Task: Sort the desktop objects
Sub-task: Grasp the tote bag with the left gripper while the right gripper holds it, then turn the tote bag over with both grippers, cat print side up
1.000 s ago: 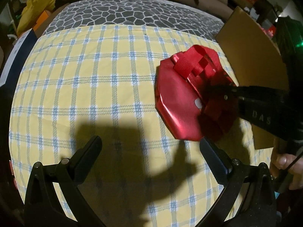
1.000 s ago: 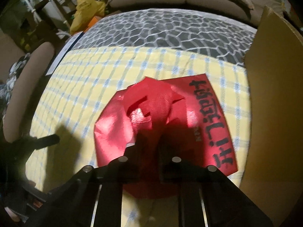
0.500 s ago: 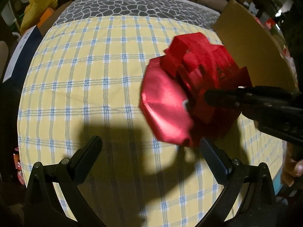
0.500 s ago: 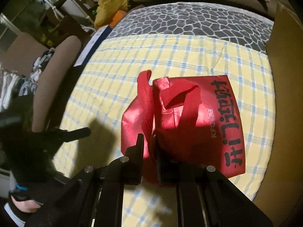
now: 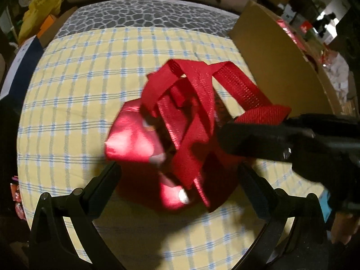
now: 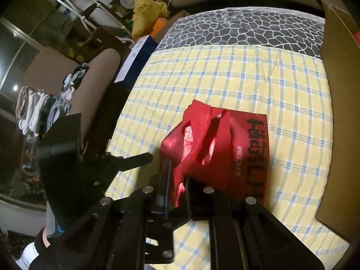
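1. A yellow tablecloth with blue checks (image 5: 78,103) covers the table, a brown cardboard box (image 5: 276,67) at two o'clock.
2. The right gripper (image 6: 177,180) pinches a strap of the shiny red woven tote bag (image 5: 171,148), which hangs above the cloth.
3. The left gripper (image 5: 180,175) is wide, its jaws closing; the bag sits at twelve o'clock between them, unpressed.

Red bag (image 5: 135,144): glossy, foil-like sheet body with bright highlights; handles (image 5: 238,90) of coarse woven webbing, matt. Cloth (image 5: 78,90) over the worktop: soft matt fabric, yellow with blue check, meeting a grey pebble-patterned cover (image 6: 236,29) at 12 o'clock. Box (image 5: 276,67) at 2 o'clock: plain matt brown cardboard; tongs (image 6: 176,180): matt black plastic with shiny metal rivets.
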`<state>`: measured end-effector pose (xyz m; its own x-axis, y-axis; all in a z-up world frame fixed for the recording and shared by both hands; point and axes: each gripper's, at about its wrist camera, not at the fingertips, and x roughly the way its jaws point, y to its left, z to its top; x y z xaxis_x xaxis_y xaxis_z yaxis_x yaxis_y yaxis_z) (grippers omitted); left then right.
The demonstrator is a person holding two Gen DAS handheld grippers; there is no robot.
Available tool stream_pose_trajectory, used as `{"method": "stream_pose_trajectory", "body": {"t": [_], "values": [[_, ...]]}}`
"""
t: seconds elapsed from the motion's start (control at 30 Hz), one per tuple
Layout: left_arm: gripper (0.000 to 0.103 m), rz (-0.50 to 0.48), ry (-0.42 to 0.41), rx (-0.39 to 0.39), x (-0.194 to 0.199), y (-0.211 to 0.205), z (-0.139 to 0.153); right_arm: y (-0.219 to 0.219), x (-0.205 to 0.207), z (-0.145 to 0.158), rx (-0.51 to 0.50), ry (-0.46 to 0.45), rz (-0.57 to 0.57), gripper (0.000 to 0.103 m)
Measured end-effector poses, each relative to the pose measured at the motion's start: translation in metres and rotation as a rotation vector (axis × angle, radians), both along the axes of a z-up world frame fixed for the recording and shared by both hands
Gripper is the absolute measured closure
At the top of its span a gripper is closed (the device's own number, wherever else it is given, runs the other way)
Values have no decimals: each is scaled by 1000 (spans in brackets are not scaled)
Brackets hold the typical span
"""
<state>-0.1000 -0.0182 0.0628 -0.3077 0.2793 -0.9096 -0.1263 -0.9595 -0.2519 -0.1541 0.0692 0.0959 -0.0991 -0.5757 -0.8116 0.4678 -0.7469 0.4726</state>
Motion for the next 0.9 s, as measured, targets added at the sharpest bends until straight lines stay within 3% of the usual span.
{"method": "stream_pose_trajectory", "body": {"t": [0.03, 0.1, 0.23, 0.27, 0.3, 0.4, 0.47, 0.67, 0.9], "values": [[10, -6, -3, 1, 1, 2, -1, 2, 1, 1, 0, 0, -1, 91], [34, -17, -18, -5, -1, 7, -4, 5, 3, 2, 0, -1, -6, 91], [67, -21, -43, 15, -3, 11, -13, 13, 5, 0, 9, -4, -10, 90], [82, -32, -50, 21, -3, 12, -15, 16, 5, -1, 16, -3, -11, 89], [91, -32, -53, 18, -2, 12, -17, 18, 5, -1, 30, 3, -14, 89], [91, -30, -55, 11, 0, 12, -21, 22, 5, -3, 109, 45, -19, 83], [91, -28, -50, -2, 1, 11, -21, 27, 4, -10, 185, 69, -32, 72], [91, -52, -30, -76, 3, 13, -15, 47, 3, -47, 337, 67, -49, 71], [91, -71, -32, -89, 6, 16, -16, 62, 2, -71, 339, 30, -78, 71]]}}
